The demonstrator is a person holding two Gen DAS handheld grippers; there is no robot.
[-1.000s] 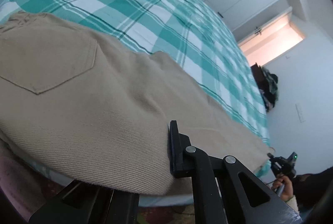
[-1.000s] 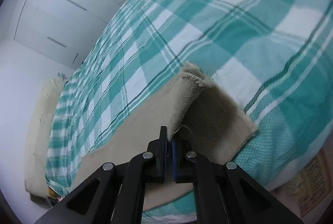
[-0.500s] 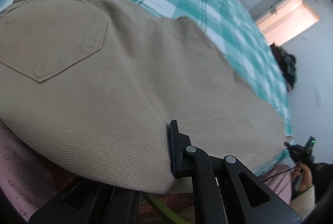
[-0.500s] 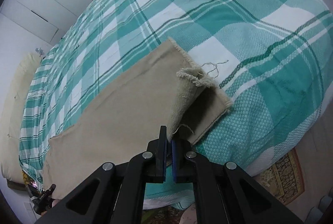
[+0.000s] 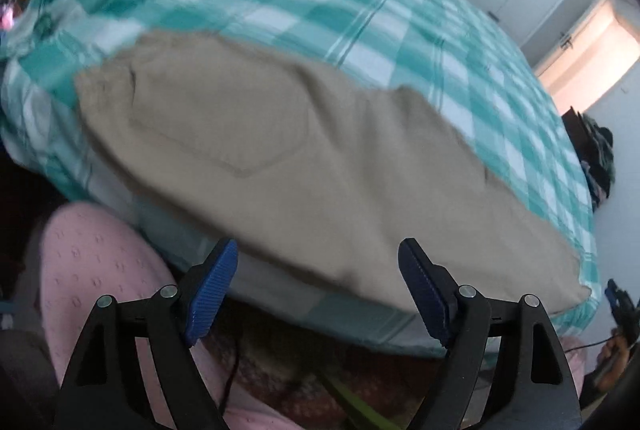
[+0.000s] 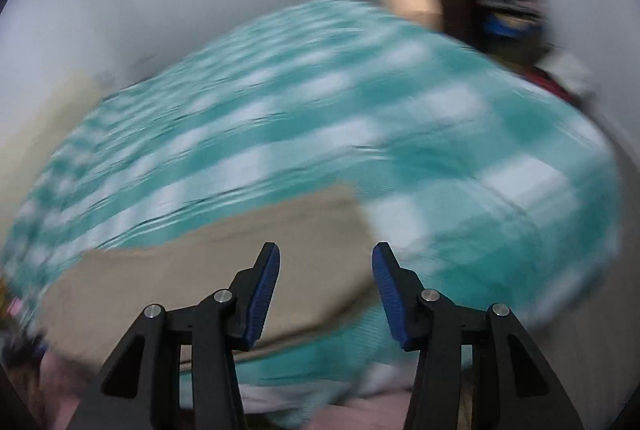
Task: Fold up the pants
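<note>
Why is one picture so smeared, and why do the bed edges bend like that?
Right wrist view: motion blur streaks the plaid bedspread and tan pants, while the gripper stays sharp. Left wrist view: milder blur; the fisheye lens bows the pants, and the doorway glares bright.

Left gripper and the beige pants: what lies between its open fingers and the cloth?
In the left wrist view, nothing lies between: the left gripper is open just short of the pants near edge, with only the bed's side behind the gap.

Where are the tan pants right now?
The tan twill pants lie flat along the near edge of the teal plaid bedspread, just beyond the open left gripper; the blurred right wrist view shows the open right gripper above them.
</note>
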